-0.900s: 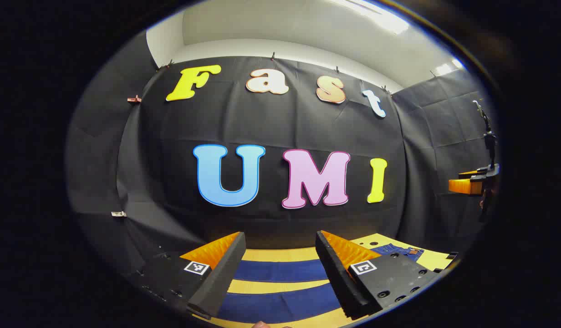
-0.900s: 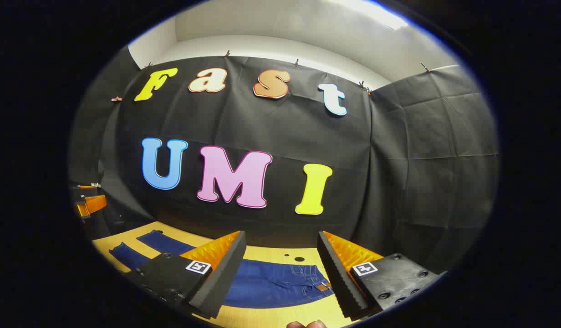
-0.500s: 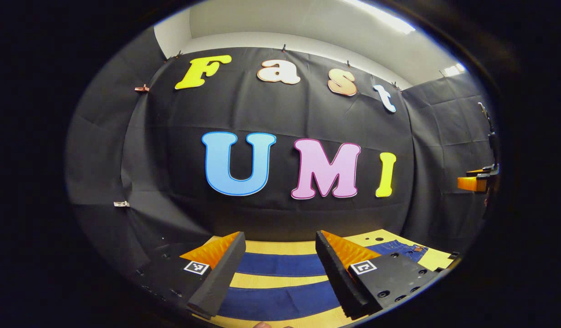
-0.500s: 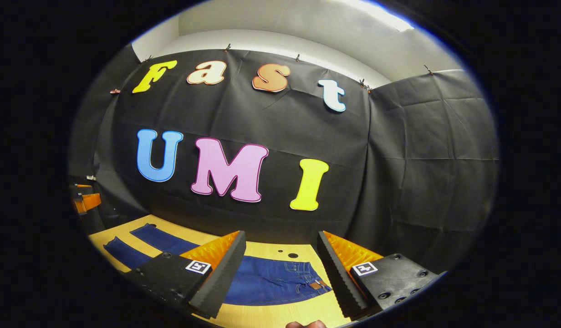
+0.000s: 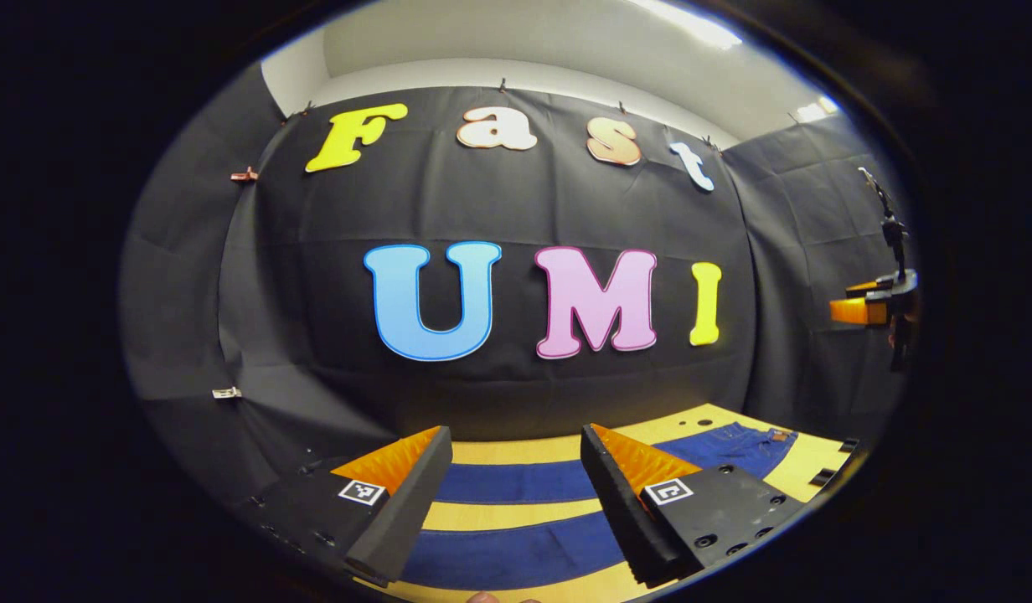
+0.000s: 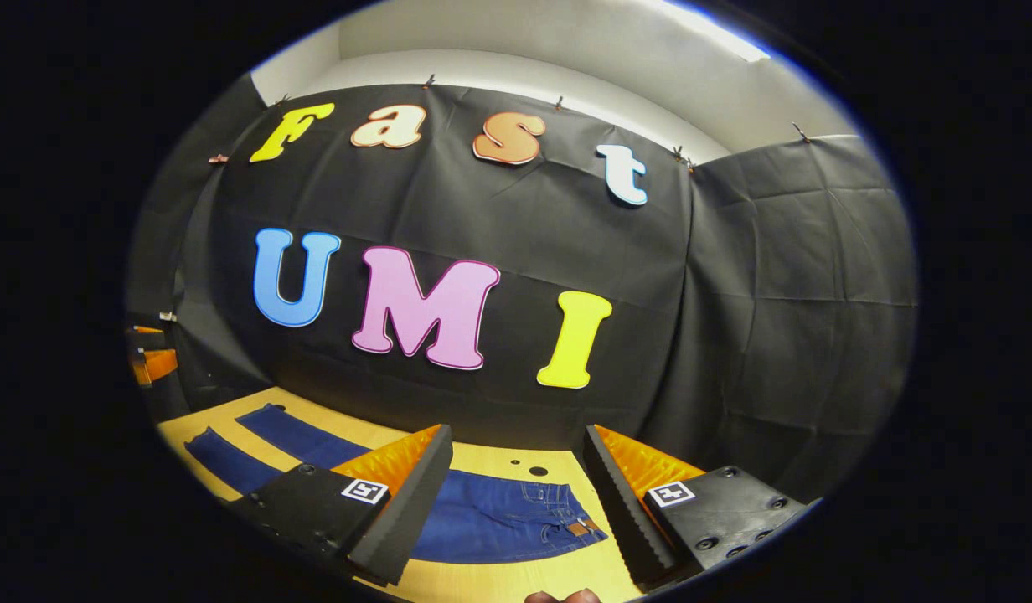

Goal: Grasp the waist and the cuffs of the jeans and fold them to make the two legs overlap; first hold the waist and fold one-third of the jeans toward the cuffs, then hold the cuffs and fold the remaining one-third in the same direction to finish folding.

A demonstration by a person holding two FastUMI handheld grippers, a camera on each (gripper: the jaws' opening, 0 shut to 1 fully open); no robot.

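Dark blue jeans (image 6: 499, 523) lie flat on a yellow wooden table (image 6: 499, 456), legs spread apart. In the right gripper view the waist (image 6: 570, 523) is between my fingers and the two legs (image 6: 298, 435) run off to the left. In the left gripper view the two legs (image 5: 516, 481) cross as blue bands, and the waist (image 5: 746, 440) is at the far right. My left gripper (image 5: 516, 502) is open above the legs, holding nothing. My right gripper (image 6: 516, 507) is open above the waist end, holding nothing.
The black cloth wall stands close behind the table. Small dark holes (image 6: 537, 471) mark the tabletop behind the waist. The other gripper (image 5: 872, 308) hangs at the far right of the left gripper view, and the other one (image 6: 152, 362) at the far left of the right gripper view.
Both views have tilted slightly downward, so more of the table and jeans shows. Both grippers stay open and touch nothing.
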